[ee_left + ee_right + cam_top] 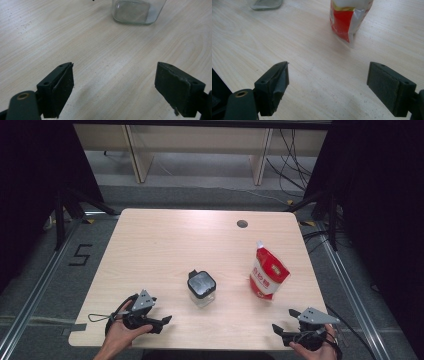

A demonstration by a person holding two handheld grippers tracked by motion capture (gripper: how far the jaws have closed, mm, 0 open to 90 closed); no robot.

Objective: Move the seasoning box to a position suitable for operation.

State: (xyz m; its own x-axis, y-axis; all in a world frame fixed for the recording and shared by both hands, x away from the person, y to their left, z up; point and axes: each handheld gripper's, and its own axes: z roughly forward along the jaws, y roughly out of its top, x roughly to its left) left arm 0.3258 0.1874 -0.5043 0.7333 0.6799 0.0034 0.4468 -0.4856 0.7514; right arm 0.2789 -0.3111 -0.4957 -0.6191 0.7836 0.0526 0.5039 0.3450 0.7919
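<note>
The pale wooden desk [165, 240] takes up the middle of the high view, with a small round hole [242, 224] near its far edge. On its right half stands a red and white pouch [268, 272], upright and leaning slightly, its white top pinched to a peak; in the right gripper view its red lower part [342, 22] rises ahead of the fingers and a little toward their right side, well apart from them. Near the centre of the desk, to the left of the pouch and clearly separate from it, stands a clear glass jar [201, 289] with a dark square lid; the left gripper view shows its transparent base [136, 11] resting flat on the wood straight ahead. The left gripper [161, 323] sits at the near left edge of the desk in the person's hand, pointing to the right toward the jar yet short of it; its fingers [63, 87] are spread wide with only bare wood between them. The right gripper [280, 330] is held at the near right edge, below the pouch, pointing left; its fingers [387, 87] likewise stand wide apart and hold nothing, with bare desk between them.
</note>
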